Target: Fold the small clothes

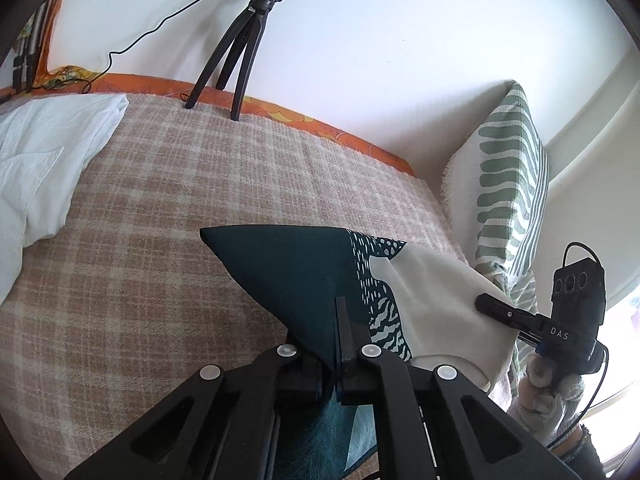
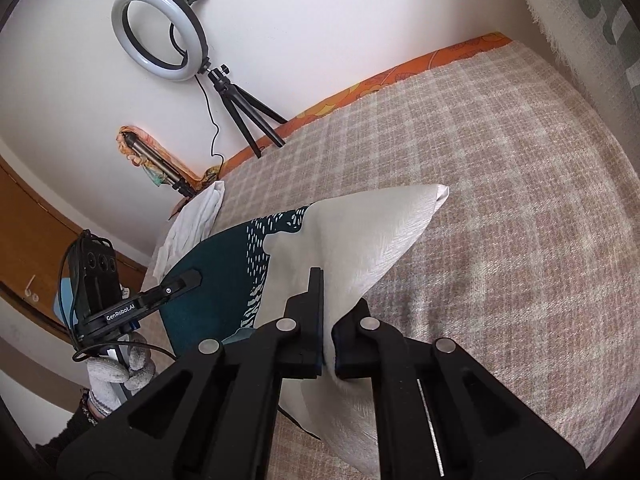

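A small garment, dark teal on one side and cream on the other with a white dash pattern between, is held up above the checked blanket (image 1: 160, 208). My left gripper (image 1: 334, 364) is shut on the teal end of the garment (image 1: 288, 272). My right gripper (image 2: 326, 344) is shut on the cream end of the garment (image 2: 360, 240). The right gripper also shows in the left wrist view (image 1: 486, 302), pinching the cream edge. The left gripper shows in the right wrist view (image 2: 192, 278) on the teal edge. The cloth hangs stretched between them.
White clothes (image 1: 44, 160) lie at the blanket's left. A ring light (image 2: 160, 26) on a black tripod (image 1: 236, 60) stands at the far edge by the wall. A green-striped cushion (image 1: 508, 184) leans at the right. An orange sheet edge (image 2: 400, 74) borders the blanket.
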`<state>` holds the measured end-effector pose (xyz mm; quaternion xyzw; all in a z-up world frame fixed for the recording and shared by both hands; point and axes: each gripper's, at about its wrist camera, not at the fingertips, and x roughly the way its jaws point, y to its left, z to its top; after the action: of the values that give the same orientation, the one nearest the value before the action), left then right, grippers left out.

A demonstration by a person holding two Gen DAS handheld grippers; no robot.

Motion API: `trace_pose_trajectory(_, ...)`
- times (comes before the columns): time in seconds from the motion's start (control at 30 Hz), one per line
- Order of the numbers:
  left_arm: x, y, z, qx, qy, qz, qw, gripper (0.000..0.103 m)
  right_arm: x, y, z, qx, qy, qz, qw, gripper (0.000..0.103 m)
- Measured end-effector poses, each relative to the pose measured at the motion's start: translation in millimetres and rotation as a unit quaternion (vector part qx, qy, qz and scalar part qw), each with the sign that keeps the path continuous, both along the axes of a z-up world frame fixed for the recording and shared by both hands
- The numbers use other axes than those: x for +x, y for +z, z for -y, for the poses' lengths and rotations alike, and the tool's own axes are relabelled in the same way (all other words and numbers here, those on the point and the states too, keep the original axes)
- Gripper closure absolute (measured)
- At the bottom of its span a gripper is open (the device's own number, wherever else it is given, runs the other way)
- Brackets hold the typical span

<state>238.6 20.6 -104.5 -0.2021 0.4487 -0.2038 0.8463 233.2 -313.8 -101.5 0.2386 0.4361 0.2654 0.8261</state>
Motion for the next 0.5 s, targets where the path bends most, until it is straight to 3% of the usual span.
trace_pose_trajectory(0.5,0.1,37.8,-83.3,0.004,0.016,0.03,0.9994,0.103,-1.2,50.6,-87.9,-0.032,0.027,0.05,0.998,0.098)
